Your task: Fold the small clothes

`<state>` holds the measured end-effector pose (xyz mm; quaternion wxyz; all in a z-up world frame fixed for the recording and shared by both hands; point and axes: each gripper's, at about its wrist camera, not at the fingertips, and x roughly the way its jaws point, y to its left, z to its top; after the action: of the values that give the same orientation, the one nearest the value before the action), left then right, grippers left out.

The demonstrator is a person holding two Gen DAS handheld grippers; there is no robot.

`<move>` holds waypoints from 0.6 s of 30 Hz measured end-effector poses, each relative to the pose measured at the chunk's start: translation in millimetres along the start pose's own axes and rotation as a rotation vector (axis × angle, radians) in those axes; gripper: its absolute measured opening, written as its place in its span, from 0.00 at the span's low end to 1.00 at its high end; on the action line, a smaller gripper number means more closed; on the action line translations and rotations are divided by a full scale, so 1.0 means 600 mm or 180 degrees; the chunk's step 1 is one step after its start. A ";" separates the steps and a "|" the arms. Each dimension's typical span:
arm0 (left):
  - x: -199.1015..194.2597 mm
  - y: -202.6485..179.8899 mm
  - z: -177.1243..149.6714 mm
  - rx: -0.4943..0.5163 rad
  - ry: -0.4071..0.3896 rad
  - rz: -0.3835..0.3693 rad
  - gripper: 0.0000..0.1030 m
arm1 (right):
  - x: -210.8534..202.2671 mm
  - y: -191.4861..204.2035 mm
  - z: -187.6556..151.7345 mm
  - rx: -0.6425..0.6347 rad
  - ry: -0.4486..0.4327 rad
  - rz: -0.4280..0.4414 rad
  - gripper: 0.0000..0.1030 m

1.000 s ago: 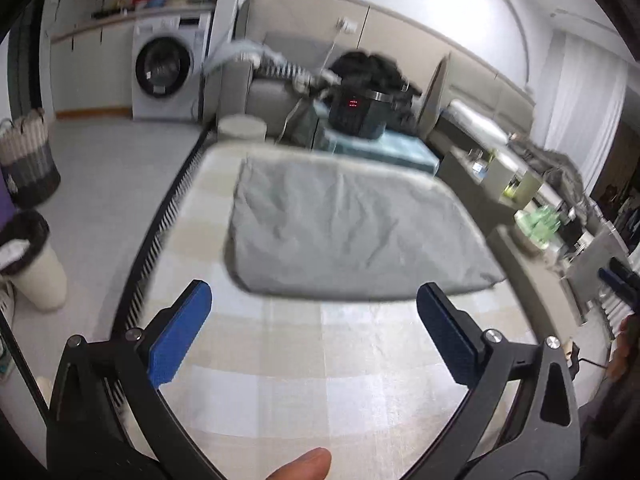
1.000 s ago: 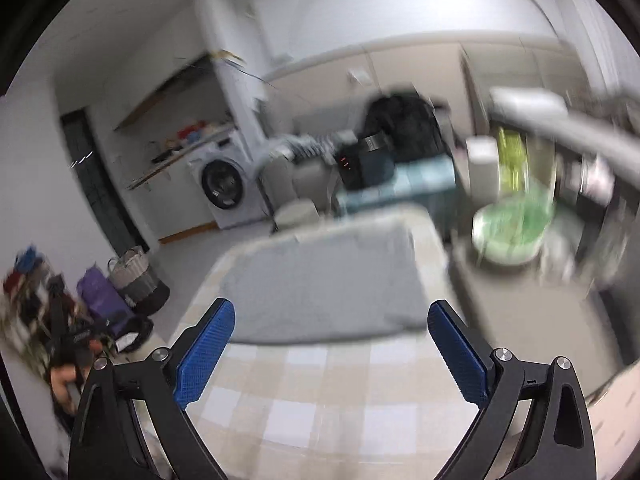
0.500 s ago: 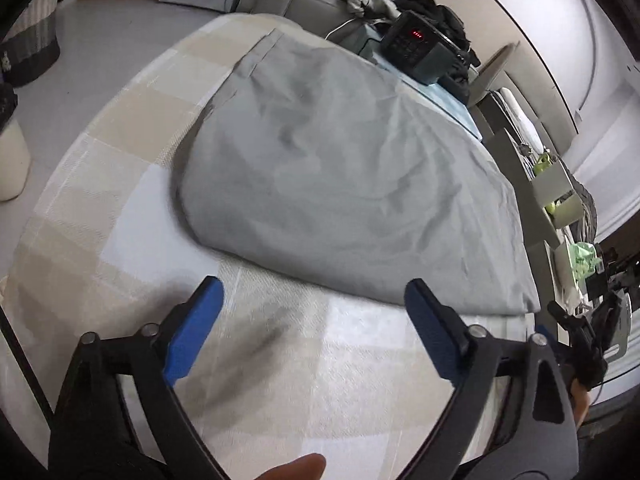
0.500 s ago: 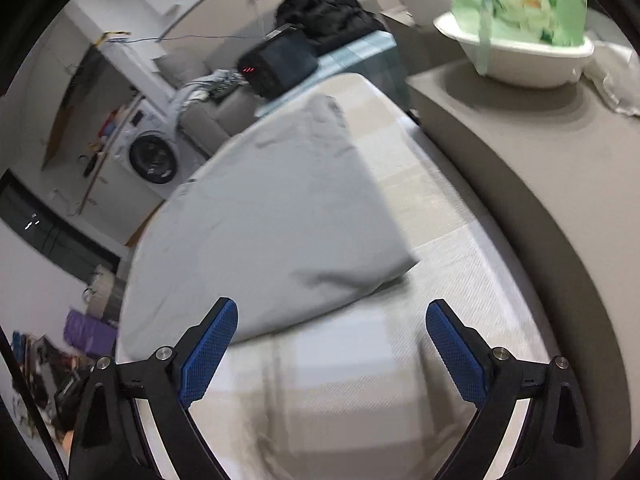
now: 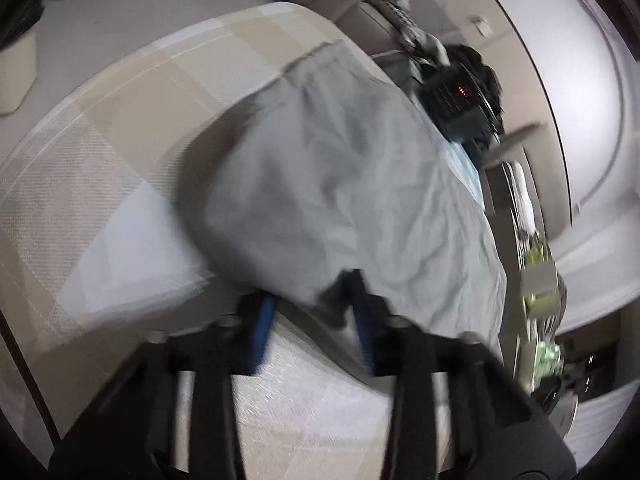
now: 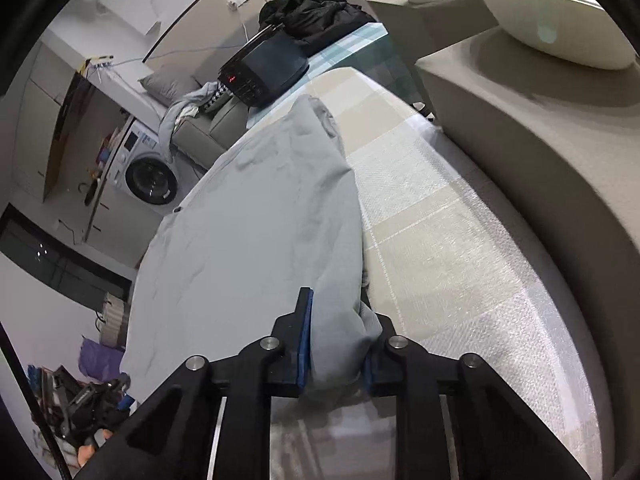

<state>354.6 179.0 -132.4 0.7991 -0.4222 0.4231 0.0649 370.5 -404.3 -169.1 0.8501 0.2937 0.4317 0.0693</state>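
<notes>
A grey garment (image 5: 332,184) lies spread on a beige checked table (image 5: 120,128). My left gripper (image 5: 312,320) is closed in on the garment's near left edge, with cloth bunched between its blue pads; the view is blurred. In the right wrist view the same grey garment (image 6: 256,232) runs away from me. My right gripper (image 6: 336,344) is shut on its near right corner, with a fold of cloth pinched between the pads.
A black appliance with a red display (image 6: 264,68) and dark clothes (image 6: 316,12) sit beyond the table's far end. A grey counter (image 6: 540,128) with a white basin (image 6: 560,28) runs along the right. A washing machine (image 6: 148,172) stands at far left.
Both grippers have moved down to the garment's near edge and closed from wide open onto the cloth, left on the left side, right on the right corner.
</notes>
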 end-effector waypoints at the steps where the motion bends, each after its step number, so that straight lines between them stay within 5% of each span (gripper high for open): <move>1: 0.001 0.006 0.001 -0.0035 -0.0018 -0.0035 0.16 | -0.002 0.000 -0.001 -0.0033 -0.0025 -0.0005 0.15; 18: -0.034 0.009 -0.043 0.0208 -0.0231 0.0014 0.08 | -0.032 -0.018 -0.038 -0.0074 0.0082 0.0044 0.12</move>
<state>323.3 168.9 -128.3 0.8272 -0.3923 0.3966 0.0679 339.8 -410.2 -172.3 0.8473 0.2858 0.4397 0.0840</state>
